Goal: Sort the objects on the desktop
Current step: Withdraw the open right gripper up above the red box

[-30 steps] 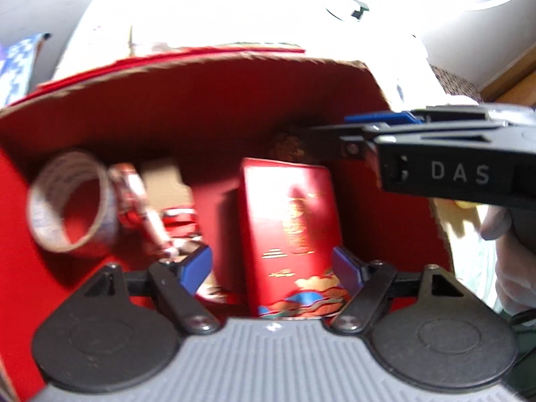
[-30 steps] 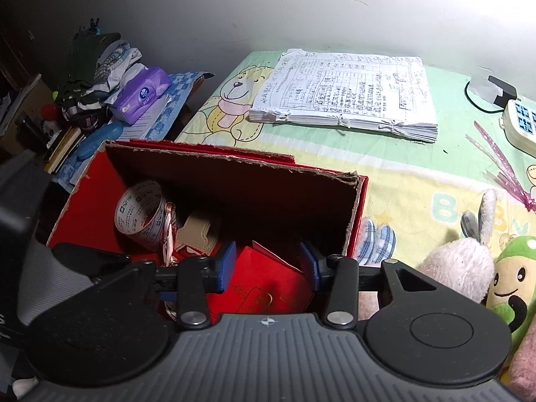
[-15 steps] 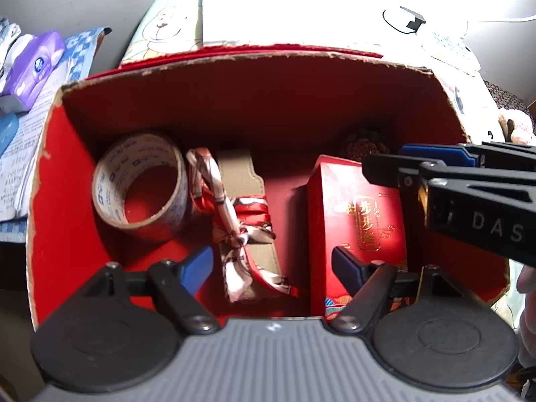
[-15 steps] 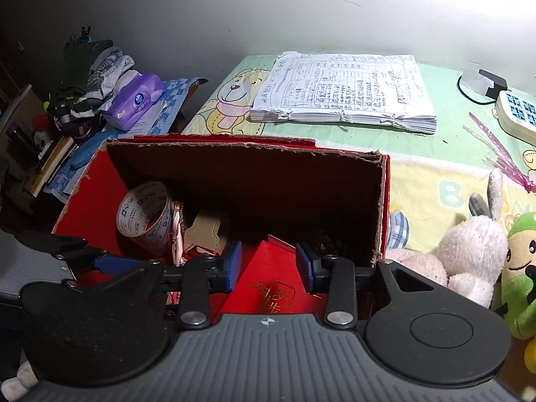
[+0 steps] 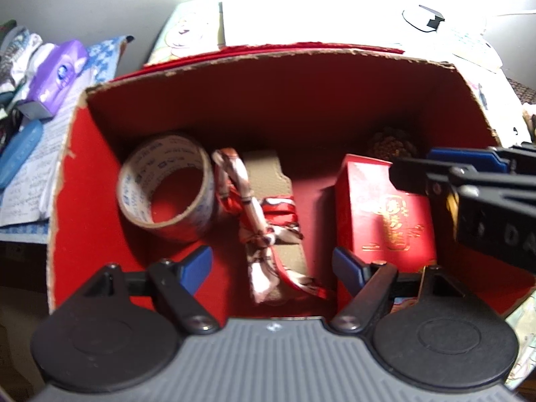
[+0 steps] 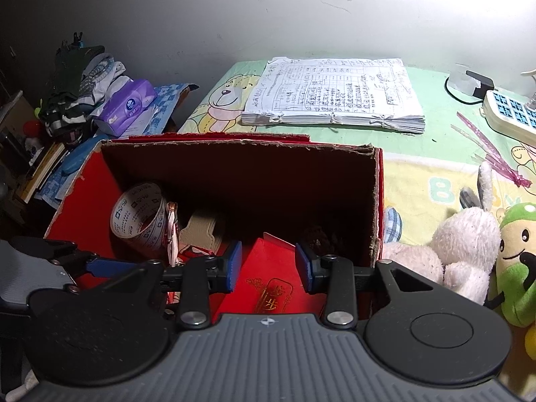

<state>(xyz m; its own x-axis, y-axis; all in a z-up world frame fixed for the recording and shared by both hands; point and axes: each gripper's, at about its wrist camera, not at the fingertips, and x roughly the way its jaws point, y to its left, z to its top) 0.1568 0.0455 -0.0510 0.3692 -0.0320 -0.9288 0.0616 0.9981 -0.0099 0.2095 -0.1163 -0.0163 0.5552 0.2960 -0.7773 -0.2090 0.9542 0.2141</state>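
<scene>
While your right gripper (image 6: 268, 264) hangs half-open and empty, take the stiff, light red packet (image 6: 278, 284) by its long edges near the box's (image 6: 241, 171) right wall.

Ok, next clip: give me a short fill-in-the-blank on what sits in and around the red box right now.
1. The roll of tape lies at the ____ end of the red box in the left wrist view.
2. The bound stack of papers lies on the cloth ____ the box.
3. The pack of tissues beside the box is ____ in colour.
4. The white plush rabbit lies ____ the box.

Missing words: left; behind; purple; outside
</scene>
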